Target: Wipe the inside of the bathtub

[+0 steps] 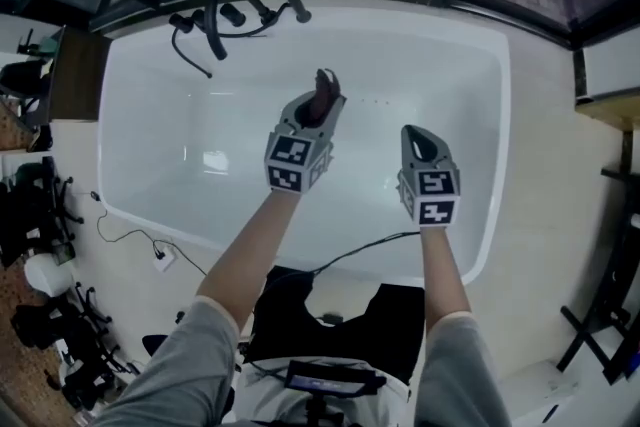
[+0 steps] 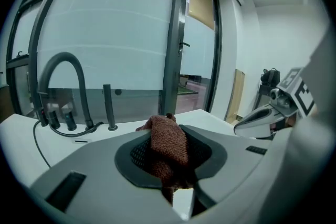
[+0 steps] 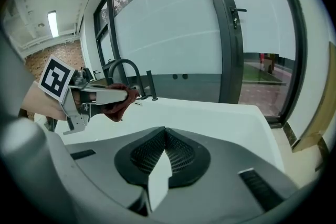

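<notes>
one bathtub point(image 1: 200, 115), one cloth point(image 2: 169, 144), one faucet point(image 1: 215, 15), two grippers: left gripper point(image 1: 316, 109), right gripper point(image 1: 420, 137).

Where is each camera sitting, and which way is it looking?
Head view: on the person's head, looking steeply down into the bathtub; both forearms, the left tool and the right tool show.
Left gripper view: on the left tool, facing the faucet and glass door; its jaws, shut on a brown cloth, show.
Right gripper view: on the right tool, facing across the bathtub; its shut, empty jaws show.
Shared: both gripper views see the faucet and the other tool.
</notes>
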Action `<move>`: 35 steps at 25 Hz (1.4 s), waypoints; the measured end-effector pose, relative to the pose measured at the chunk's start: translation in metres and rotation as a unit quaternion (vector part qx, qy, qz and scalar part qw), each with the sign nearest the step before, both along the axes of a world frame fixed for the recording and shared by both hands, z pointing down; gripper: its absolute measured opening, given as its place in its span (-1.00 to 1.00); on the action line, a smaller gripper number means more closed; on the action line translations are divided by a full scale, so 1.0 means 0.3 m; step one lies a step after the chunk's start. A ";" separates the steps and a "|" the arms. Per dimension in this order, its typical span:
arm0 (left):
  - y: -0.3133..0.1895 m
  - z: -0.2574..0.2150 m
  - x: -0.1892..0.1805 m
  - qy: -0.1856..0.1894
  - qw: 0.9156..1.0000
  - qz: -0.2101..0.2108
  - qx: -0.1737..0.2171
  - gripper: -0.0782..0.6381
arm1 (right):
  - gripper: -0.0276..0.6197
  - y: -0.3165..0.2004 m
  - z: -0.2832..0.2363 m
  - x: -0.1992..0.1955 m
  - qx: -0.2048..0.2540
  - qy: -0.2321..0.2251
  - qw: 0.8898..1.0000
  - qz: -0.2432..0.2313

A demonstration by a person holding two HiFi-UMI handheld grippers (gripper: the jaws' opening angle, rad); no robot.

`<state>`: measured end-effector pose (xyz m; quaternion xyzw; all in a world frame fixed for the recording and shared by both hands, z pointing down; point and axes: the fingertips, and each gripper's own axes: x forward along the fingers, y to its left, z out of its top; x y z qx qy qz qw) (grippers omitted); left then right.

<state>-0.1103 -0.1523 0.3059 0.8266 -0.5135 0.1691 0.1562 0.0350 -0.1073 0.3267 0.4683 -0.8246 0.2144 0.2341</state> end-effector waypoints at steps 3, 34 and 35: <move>-0.117 0.118 0.027 -0.007 1.000 0.005 0.006 -0.49 | -0.90 -0.088 0.101 -0.007 0.004 -0.002 1.000 0.011; -0.696 0.628 0.089 -0.020 0.995 -0.067 0.072 -0.50 | -0.90 -0.478 0.553 0.068 0.024 -0.013 0.999 0.029; -0.694 0.634 0.092 -0.015 0.995 -0.067 0.071 -0.50 | -0.90 -0.480 0.558 0.079 0.024 -0.013 0.999 0.032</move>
